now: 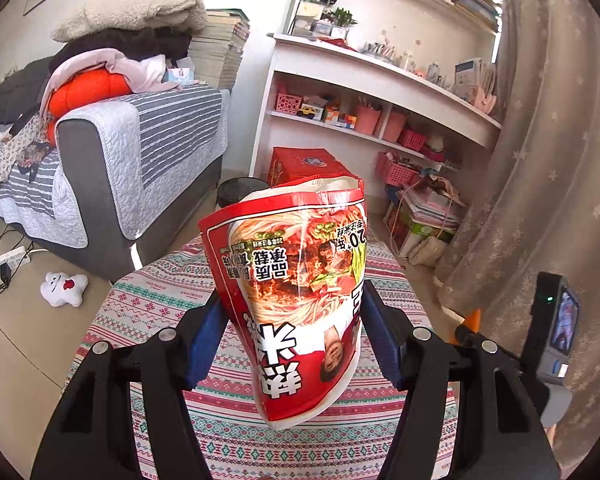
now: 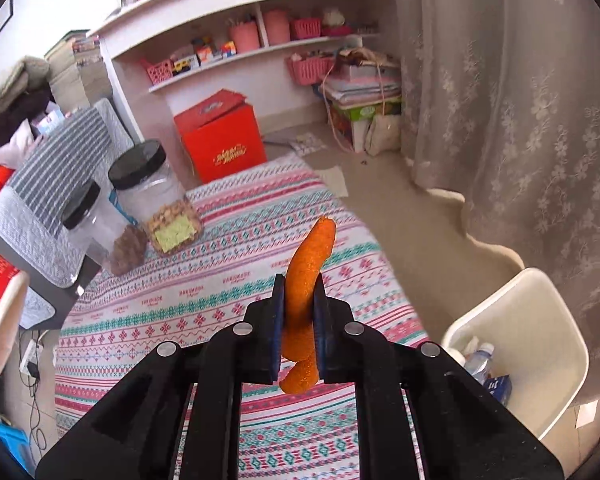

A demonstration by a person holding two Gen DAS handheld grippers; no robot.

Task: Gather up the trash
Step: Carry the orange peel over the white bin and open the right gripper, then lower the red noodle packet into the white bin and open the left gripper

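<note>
Two jars [image 2: 140, 200] on tablecloth [image 2: 228, 264]; white bin [image 2: 540, 320] at right.

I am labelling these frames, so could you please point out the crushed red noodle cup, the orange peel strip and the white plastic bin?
Crushed red noodle cup [image 1: 296, 292]: left wrist view, printed side wall.
Orange peel strip [image 2: 306, 272]: right wrist view, upper part above the pads.
White plastic bin [image 2: 540, 320]: right wrist view, inner back wall.

Two jars [image 2: 140, 204] stand at the worktop [image 2: 228, 280] far-left edge; a bin [image 2: 540, 344] sits on the floor right of the worktop.
</note>
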